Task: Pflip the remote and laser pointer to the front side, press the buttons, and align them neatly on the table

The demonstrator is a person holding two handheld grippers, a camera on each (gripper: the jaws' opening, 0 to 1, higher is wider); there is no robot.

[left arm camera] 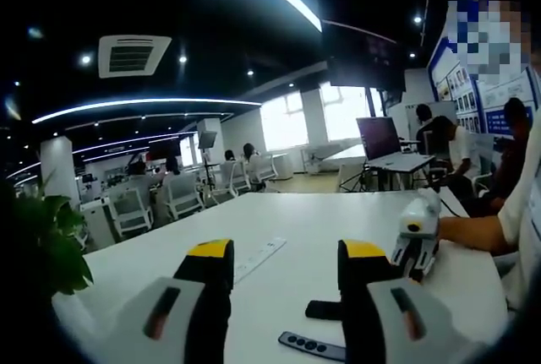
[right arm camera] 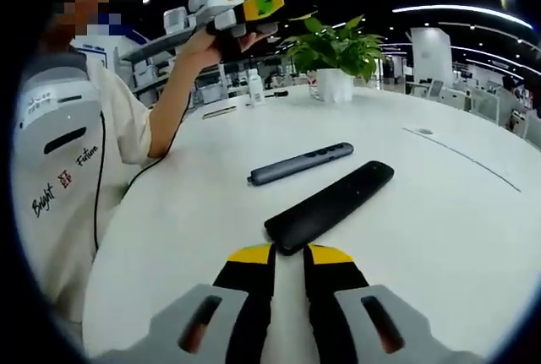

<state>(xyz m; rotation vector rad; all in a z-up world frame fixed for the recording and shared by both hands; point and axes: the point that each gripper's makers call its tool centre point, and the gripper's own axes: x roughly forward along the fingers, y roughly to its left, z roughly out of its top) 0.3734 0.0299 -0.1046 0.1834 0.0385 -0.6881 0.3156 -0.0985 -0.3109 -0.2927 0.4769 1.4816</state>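
1. On a white table point(right arm camera: 439, 212), the right gripper point(right arm camera: 289, 256) sits low with its yellow-tipped jaws nearly together, a narrow gap between them; the near end of the black remote point(right arm camera: 331, 205) lies just past the tips, touching or almost touching, and it is hard to say whether the jaws already pinch it.

2. The remote's long axis runs away from the right fingertips, slanting up and to the right in the right gripper view, its visible face plain and buttonless, which suggests it lies back side up.

3. The grey laser pointer point(right arm camera: 301, 164) lies just beyond the remote, roughly parallel, buttons facing up.

4. The left gripper point(left arm camera: 289, 264) is held up off the table, jaws spread apart and empty; in the left gripper view the pointer point(left arm camera: 311, 346) rests below, between the jaws, with the remote's dark end point(left arm camera: 324, 310) against the inner side of the right-hand jaw.

5. A potted plant point(right arm camera: 334, 56) stands well beyond both devices.

6. Judged from this, the right gripper is nearer the remote and better placed to grip its near end and roll it over.
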